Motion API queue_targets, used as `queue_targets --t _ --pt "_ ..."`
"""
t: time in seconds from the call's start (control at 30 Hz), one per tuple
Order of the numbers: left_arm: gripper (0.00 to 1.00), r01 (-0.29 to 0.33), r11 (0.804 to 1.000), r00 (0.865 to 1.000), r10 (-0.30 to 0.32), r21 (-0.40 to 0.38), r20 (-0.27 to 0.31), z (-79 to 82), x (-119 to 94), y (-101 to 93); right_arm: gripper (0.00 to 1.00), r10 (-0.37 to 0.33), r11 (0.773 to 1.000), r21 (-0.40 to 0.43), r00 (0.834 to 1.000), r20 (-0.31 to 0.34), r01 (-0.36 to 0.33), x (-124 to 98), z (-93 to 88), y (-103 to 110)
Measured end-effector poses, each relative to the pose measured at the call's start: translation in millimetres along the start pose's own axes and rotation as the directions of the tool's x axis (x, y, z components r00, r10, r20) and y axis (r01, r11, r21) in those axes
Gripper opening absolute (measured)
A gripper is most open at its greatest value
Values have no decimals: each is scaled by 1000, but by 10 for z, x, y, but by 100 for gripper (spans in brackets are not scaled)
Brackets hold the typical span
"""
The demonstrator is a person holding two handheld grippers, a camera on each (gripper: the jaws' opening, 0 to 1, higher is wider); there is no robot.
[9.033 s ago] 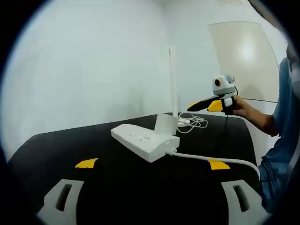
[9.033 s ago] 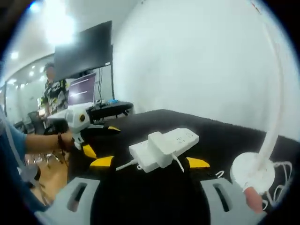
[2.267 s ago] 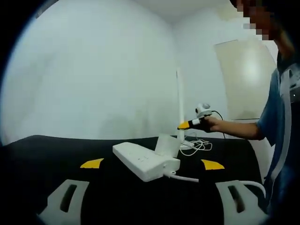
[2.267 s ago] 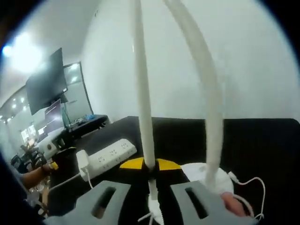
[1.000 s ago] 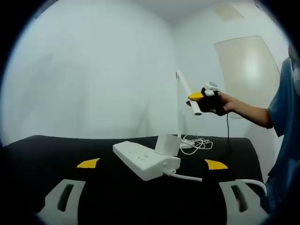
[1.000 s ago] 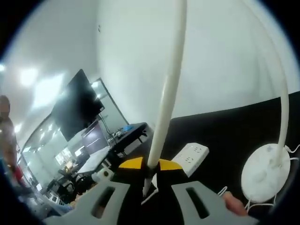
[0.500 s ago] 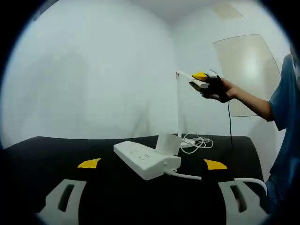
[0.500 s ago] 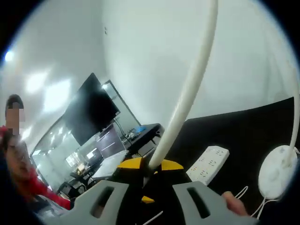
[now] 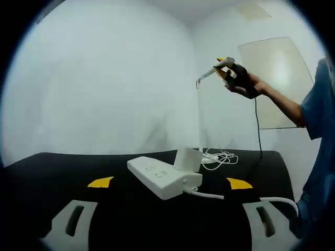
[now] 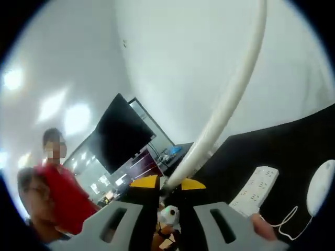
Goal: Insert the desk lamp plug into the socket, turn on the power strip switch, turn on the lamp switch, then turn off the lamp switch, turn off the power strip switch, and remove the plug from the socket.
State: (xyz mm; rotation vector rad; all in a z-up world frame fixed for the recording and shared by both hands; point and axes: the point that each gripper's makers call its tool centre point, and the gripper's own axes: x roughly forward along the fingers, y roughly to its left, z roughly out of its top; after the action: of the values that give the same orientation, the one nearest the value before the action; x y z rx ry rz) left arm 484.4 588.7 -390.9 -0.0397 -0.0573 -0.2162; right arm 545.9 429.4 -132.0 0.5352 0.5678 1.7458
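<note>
The lamp arm is held up high by the right gripper, while the plug sits in the power strip.

The black worktop [image 9: 63, 167] is seen low in the left gripper view, with the white power strip [image 9: 163, 178] lying on it and the plug [image 9: 186, 159] standing in its far end. The lamp [image 10: 230, 99] is a long white tube; in the right gripper view it is pinched tight between the jaws of the right gripper [image 10: 168, 184], likely so its switch can be reached or the head set. The lamp base [image 10: 320, 193] is seen there at the right edge, near the strip. From the left gripper view, the right gripper [image 9: 226, 67] is seen raised well above the worktop. The left gripper [image 9: 166, 183] is held back with its jaws wide and nothing between them, probably waiting. A person in red [image 10: 57, 193] is seen in the right gripper view.
</note>
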Motion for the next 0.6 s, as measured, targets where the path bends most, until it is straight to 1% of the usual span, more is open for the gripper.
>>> queue_targets --t 0.13,0.2,0.23,0.3,0.37,0.4,0.43,0.6 --pt "80 -3 1000 1000 3 6 -5 14 3 -137 16 40 999 21 999 17 -40 9 108 156" --pt "80 -2 1000 1000 3 8 -7 21 6 -199 16 65 997 37 997 34 -66 9 205 229" --pt "79 -3 1000 1000 3 10 -8 31 11 -267 16 73 996 45 996 43 -75 11 243 258" --pt "79 -4 1000 1000 4 11 -10 30 13 -284 16 92 994 58 994 58 -96 18 299 331" --pt "79 -4 1000 1000 4 13 -12 30 15 -301 16 106 991 70 991 76 -111 11 410 363" --pt "79 -5 1000 1000 5 14 -14 30 16 -316 16 115 990 76 990 84 -122 28 380 424" --pt "79 -4 1000 1000 4 13 -16 31 19 -330 16 120 989 81 989 88 -127 31 388 445" --pt "79 -3 1000 1000 3 17 -26 28 20 -394 16 157 980 104 980 122 -170 33 524 616"
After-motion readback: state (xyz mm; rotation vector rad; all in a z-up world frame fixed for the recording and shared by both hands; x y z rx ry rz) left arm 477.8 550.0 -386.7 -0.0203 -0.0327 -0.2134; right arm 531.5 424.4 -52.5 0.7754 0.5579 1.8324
